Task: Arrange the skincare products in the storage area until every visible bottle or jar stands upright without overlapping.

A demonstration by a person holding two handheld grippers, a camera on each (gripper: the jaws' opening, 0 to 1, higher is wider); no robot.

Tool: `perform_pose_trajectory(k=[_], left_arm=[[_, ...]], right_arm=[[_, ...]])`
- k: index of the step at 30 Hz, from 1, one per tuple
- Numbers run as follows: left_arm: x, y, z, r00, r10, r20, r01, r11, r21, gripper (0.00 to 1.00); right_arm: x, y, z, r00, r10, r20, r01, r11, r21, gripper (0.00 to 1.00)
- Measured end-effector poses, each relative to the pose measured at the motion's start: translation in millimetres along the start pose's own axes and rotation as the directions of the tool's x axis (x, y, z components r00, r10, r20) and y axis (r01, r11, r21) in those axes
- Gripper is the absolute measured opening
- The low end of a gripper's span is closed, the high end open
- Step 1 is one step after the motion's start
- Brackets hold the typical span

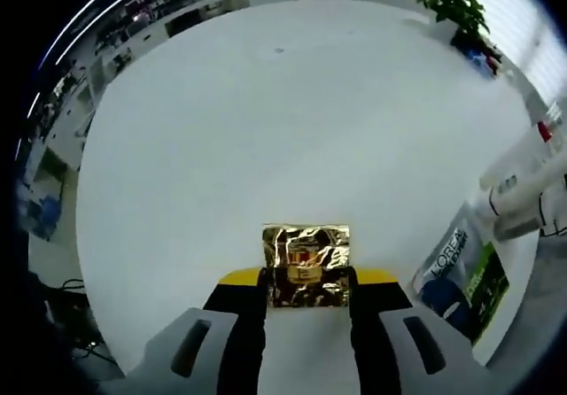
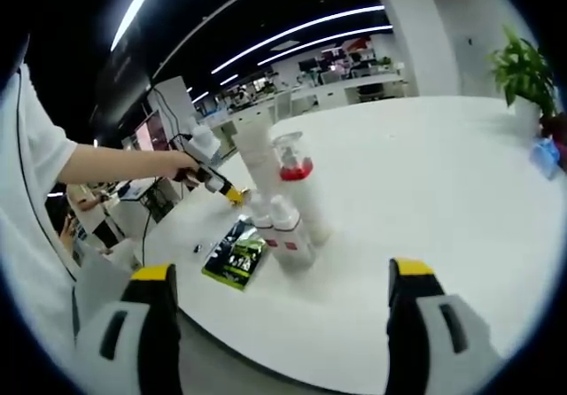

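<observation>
- Left hand-held gripper (image 1: 306,290): its two yellow-tipped jaws are closed against the sides of a gold foil packet (image 1: 306,262), which rests on the white counter (image 1: 292,120) near its close edge.
- Landmark: a cluster of white bottles (image 2: 283,196) stands upright on the counter; in the left gripper view it appears at the right margin (image 1: 532,178).
- Tall white bottle (image 2: 257,160): stands at the back of the cluster, touching or just behind the others.
- Clear-capped bottle with a red band (image 2: 297,174): stands upright in the cluster, beside the tall bottle.
- Two short white bottles (image 2: 285,231): stand at the front of the cluster, side by side.
- Green-and-black flat pack (image 2: 233,253): lies flat on the counter just in front of the cluster, toward the counter edge; it appears again in the left gripper view (image 1: 465,275), below the cluster.
- Right hand-held gripper (image 2: 283,302): jaws spread wide apart, holding nothing, hovering near the cluster and above the counter edge.
- In the right gripper view, the person's hand (image 2: 182,163) holds the left hand-held gripper beside the cluster.
- Potted plant (image 2: 523,76): well apart from the cluster, at the far side of the counter.
</observation>
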State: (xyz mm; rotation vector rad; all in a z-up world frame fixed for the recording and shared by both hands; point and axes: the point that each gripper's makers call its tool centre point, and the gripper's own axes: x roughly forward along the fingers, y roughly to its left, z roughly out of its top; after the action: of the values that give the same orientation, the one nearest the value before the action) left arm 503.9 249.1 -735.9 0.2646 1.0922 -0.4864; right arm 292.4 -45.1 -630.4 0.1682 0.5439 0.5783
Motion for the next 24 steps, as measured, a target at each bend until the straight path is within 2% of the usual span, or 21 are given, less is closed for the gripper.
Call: perform_pose_trajectory(k=[3, 9, 15, 20, 24], left_arm=[[-6.9, -3.2, -1.7, 1.0, 0.029, 0.003, -0.029, 0.999, 0.024, 0.33], [-18.6, -15.2, -4.6, 0.999, 0.03, 0.025, -0.029, 0.999, -0.022, 0.33], [-26.0, -20.9, -20.9, 0.998, 0.051, 0.037, -0.047, 0.994, -0.103, 0.33], [-30.7, -21.7, -34.5, 0.997, 0.059, 0.048, -0.048, 0.979, -0.198, 0.33], [-35.1, -24.4, -41.3, 0.995, 0.08, 0.065, -0.059, 0.959, -0.276, 0.33]], right_arm=[[1.9, 0.1, 3.4, 1.0, 0.008, 0.005, -0.008, 1.0, -0.006, 0.99], [4.3, 0.9, 8.5, 1.0, 0.023, 0.008, -0.023, 1.0, -0.02, 0.99], [6.3, 0.2, 11.5, 0.999, 0.035, 0.011, -0.035, 0.999, -0.033, 0.99], [7.6, -1.3, 13.2, 0.999, 0.043, 0.012, -0.043, 0.998, -0.039, 0.99], [8.8, -1.4, 13.2, 0.999, 0.046, 0.01, -0.046, 0.998, -0.043, 0.99]])
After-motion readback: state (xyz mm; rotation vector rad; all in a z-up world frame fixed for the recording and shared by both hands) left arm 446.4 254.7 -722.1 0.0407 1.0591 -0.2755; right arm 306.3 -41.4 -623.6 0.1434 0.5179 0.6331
